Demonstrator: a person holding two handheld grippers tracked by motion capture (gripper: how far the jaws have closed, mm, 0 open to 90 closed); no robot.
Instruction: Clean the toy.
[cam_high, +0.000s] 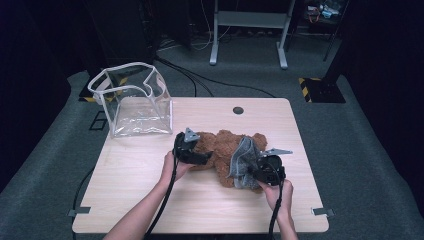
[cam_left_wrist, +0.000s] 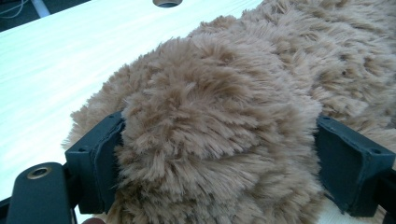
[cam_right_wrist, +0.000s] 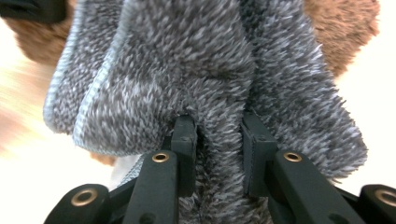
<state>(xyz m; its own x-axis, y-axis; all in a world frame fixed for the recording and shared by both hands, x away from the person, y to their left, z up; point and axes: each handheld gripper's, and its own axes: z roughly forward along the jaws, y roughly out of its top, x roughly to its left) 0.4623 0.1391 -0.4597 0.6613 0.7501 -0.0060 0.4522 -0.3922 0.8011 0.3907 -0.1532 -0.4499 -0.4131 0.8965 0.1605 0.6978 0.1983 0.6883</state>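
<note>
A pale wooden table (cam_high: 150, 170) stands on grey carpet. On it lie a brown stuffed bear (cam_high: 222, 150) near the middle and a clear plastic bag (cam_high: 132, 100) standing open at the far left corner.

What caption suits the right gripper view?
Right gripper pinching a fold of grey fuzzy cloth over the brown teddy bear.

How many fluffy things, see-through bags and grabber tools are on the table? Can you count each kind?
Brown plush toy: 1
Grey fuzzy cloth: 1
Clear bag: 1
Grippers: 2, left gripper and right gripper
Total: 5
</note>
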